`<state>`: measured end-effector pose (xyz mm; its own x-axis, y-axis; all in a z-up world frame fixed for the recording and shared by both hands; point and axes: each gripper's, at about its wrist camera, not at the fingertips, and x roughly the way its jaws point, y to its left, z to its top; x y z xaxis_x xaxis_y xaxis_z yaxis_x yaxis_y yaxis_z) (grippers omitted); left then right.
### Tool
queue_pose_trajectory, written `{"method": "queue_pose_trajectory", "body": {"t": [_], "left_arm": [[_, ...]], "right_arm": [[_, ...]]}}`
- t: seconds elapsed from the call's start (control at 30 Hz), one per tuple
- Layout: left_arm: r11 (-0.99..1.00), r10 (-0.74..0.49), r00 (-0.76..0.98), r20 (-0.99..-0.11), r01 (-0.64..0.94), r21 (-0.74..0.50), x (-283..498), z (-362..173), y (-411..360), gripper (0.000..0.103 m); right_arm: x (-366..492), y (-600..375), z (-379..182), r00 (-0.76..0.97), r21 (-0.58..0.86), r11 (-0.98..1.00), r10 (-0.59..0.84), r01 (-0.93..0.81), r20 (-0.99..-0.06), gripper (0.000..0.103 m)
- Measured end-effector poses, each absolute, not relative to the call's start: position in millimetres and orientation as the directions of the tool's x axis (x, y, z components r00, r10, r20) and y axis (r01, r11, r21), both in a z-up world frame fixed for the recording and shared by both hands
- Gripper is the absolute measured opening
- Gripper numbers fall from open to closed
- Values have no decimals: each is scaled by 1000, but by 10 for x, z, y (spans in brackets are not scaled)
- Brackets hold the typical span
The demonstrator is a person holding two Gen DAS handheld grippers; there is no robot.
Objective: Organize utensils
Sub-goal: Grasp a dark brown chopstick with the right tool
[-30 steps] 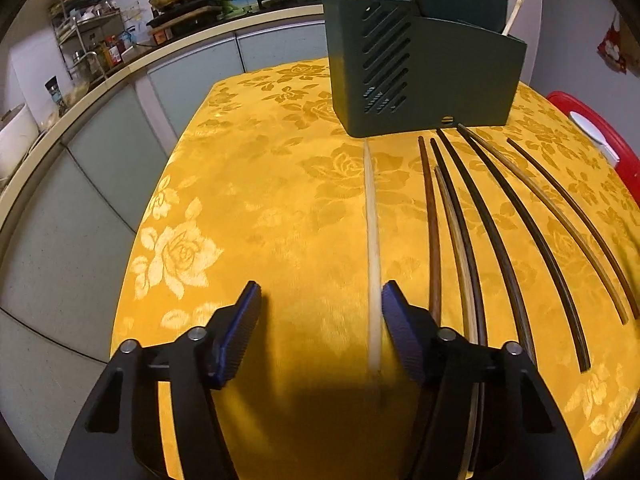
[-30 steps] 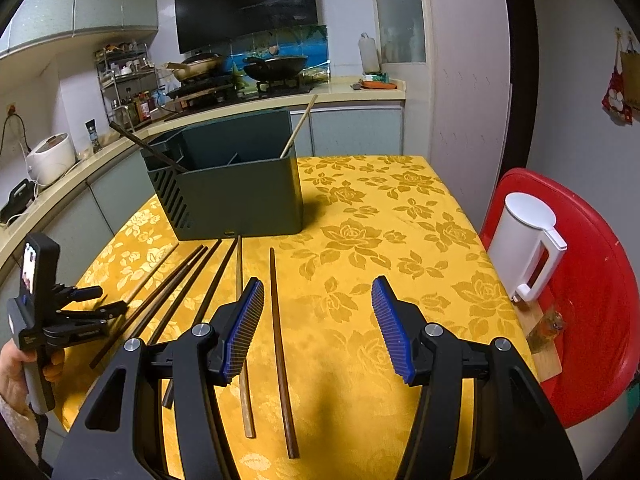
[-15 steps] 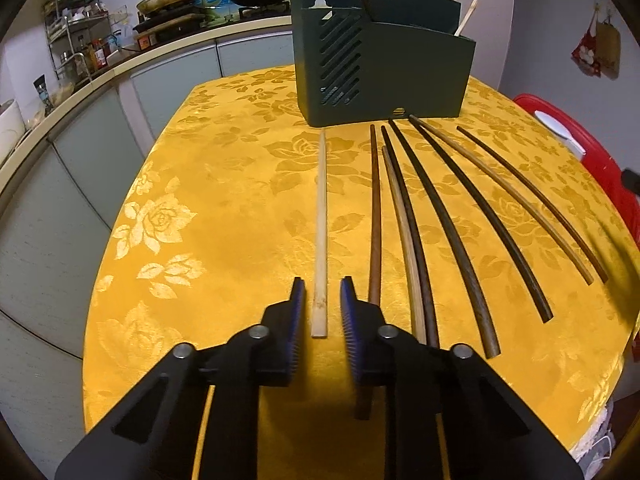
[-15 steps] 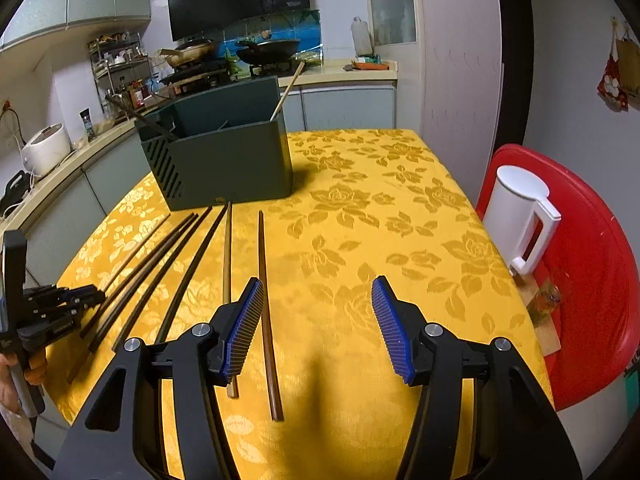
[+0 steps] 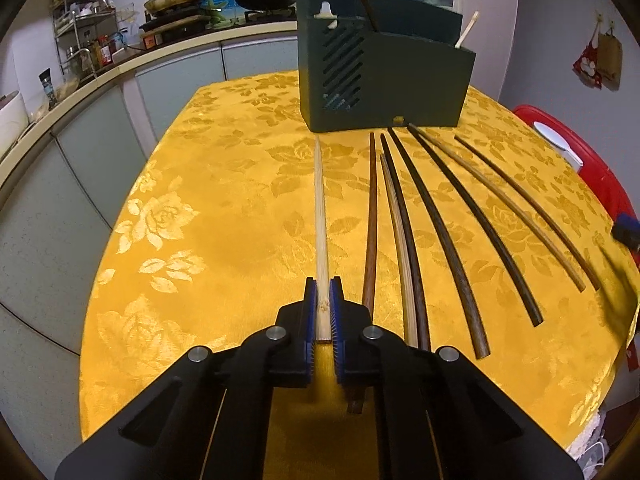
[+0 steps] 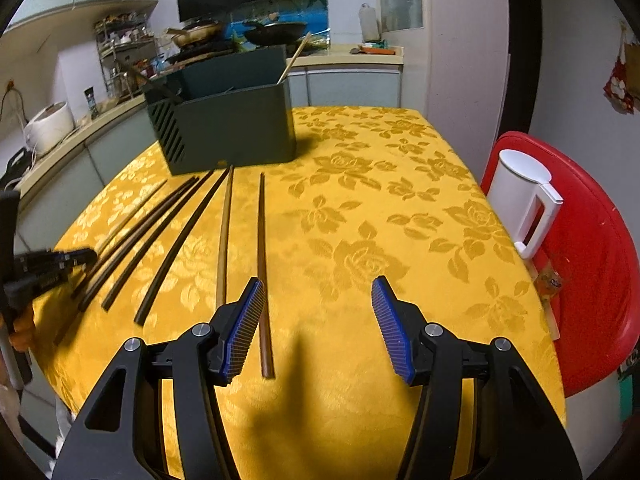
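My left gripper [image 5: 323, 292] is shut on the near end of a pale bamboo chopstick [image 5: 321, 216] that points toward the dark green utensil holder [image 5: 380, 76]. Several dark and brown chopsticks [image 5: 440, 216] lie fanned on the yellow tablecloth to its right. My right gripper [image 6: 318, 308] is open and empty above the cloth, with a brown chopstick [image 6: 262, 264] just inside its left finger. The holder [image 6: 224, 120] stands at the far side with a dark and a pale chopstick sticking out. The left gripper also shows in the right wrist view [image 6: 60, 260], at the left edge.
A white jug [image 6: 524, 196] stands on a red stool [image 6: 592, 264] right of the table. The table's front and left edges [image 5: 92, 320] drop off close by. A kitchen counter with pans runs behind the table.
My left gripper went from wide open to shut on the pale chopstick and rose a little. My right gripper stayed open and drifted slightly over the cloth.
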<state>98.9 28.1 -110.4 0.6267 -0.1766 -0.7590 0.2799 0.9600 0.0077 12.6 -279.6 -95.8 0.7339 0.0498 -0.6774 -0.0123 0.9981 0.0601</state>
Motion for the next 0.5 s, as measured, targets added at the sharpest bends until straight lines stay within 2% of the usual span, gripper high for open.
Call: {"method": "queue_pose_trajectory", "body": {"t": [0.13, 0.37, 0.5], "left_arm": [[962, -196, 656, -729, 272, -14, 924, -923, 317, 6], [962, -215, 680, -701, 271, -32, 804, -723, 348, 6], [966, -210, 706, -676, 257, -32, 753, -635, 389, 6]], "right_arm": [[53, -2649, -1102, 712, 40, 997, 77, -69, -698, 52], [27, -2522, -1280, 685, 15, 994, 88, -112, -723, 33], [13, -2493, -1302, 690, 15, 991, 101, -130, -716, 25]]}}
